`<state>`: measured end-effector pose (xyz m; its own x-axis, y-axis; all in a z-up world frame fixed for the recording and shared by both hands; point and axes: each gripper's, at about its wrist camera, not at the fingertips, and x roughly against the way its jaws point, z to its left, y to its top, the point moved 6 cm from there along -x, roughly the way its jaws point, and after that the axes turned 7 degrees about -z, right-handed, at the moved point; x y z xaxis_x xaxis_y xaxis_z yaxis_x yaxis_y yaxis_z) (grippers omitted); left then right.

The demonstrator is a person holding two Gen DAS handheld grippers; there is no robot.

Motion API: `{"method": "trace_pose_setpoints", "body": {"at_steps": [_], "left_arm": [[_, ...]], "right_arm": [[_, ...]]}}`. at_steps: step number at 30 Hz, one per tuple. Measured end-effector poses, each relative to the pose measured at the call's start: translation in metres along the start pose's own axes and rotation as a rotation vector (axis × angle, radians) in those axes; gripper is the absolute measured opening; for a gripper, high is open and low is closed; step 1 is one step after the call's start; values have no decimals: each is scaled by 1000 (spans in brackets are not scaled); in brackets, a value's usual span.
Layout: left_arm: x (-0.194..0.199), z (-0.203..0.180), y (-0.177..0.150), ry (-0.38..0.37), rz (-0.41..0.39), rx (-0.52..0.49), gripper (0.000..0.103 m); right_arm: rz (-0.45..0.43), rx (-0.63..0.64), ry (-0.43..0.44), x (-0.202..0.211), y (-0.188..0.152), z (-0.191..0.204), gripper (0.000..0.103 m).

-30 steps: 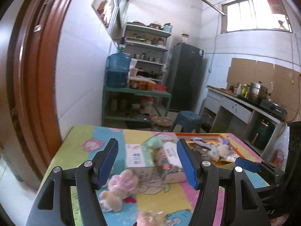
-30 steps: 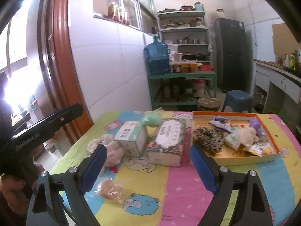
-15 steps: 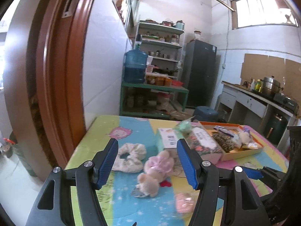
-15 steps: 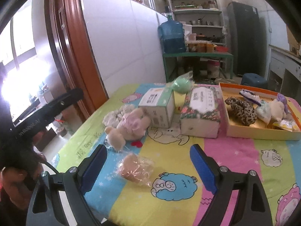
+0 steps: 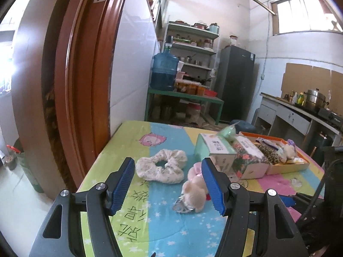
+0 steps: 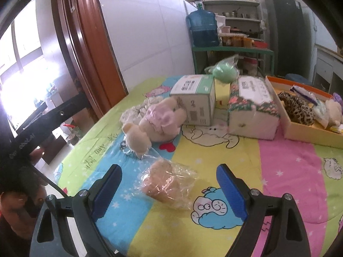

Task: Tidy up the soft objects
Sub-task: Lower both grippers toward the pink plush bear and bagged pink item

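Left gripper (image 5: 168, 184): jaws wide, nothing between the pads, held above the tablecloth (image 5: 133, 141). Just ahead, between the fingers' lines: scrunchie (image 5: 161, 168), cream, flat on the cloth. Ahead and right, partly behind the right finger: plush (image 5: 194, 189) in a pink dress, on its side, a foil scrap touching its near end. Farther ahead-right: green box (image 5: 215, 152), then floral box (image 5: 249, 159) close beside it, then orange tray (image 5: 287, 168) touching the floral box's far side. Green pouch (image 5: 229, 131) behind the two boxes, apparently resting on them.

Right gripper (image 6: 168, 189): jaws wide, pads clear of everything. Directly between the fingertips, slightly ahead: bagged item (image 6: 166, 185), tan, in clear crinkled plastic, lying on the cloth; touches neither pad. Ahead-left: plush (image 6: 153, 124), head toward the gripper, back end against the green box (image 6: 196, 100). Scrunchie (image 6: 137, 109) behind the plush, mostly hidden. Ahead-right: floral box (image 6: 253, 109); a gap between the two boxes, green pouch (image 6: 224, 70) at its far end. Far right: tray (image 6: 308, 131), holding a leopard scrunchie (image 6: 297, 107), a small pale plush (image 6: 335, 113) and some packets; exact count not readable.

Far left in right view: left gripper's black body, a hand (image 6: 15, 201) gripping it.

Beyond the table: water jug (image 5: 164, 71), shelves (image 5: 193, 45), fridge (image 5: 235, 81).
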<state>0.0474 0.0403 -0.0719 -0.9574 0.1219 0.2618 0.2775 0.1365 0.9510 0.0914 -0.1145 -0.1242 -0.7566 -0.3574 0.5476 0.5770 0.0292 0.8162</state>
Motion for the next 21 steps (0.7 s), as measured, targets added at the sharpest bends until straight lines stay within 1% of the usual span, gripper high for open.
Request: {"method": "trace_pose_setpoints", "body": {"at_steps": [7, 11, 13, 15, 16, 19, 21], "left_arm": [[-6, 20, -12, 27, 28, 24, 66], [-12, 27, -15, 31, 39, 37, 66], [-15, 29, -17, 29, 45, 42, 66], [-17, 30, -19, 26, 50, 41, 66], [-19, 29, -20, 21, 55, 39, 66], [-23, 25, -24, 1, 71, 31, 66], [-28, 21, -28, -29, 92, 27, 66]], "right_arm": [[43, 3, -20, -20, -8, -3, 90], [68, -1, -22, -30, -12, -5, 90], [94, -4, -25, -37, -14, -6, 90], [118, -20, -15, -41, -17, -8, 81], [104, -10, -28, -39, -15, -8, 68], [95, -1, -12, -38, -15, -8, 67], [94, -13, 1, -37, -16, -10, 66]]}}
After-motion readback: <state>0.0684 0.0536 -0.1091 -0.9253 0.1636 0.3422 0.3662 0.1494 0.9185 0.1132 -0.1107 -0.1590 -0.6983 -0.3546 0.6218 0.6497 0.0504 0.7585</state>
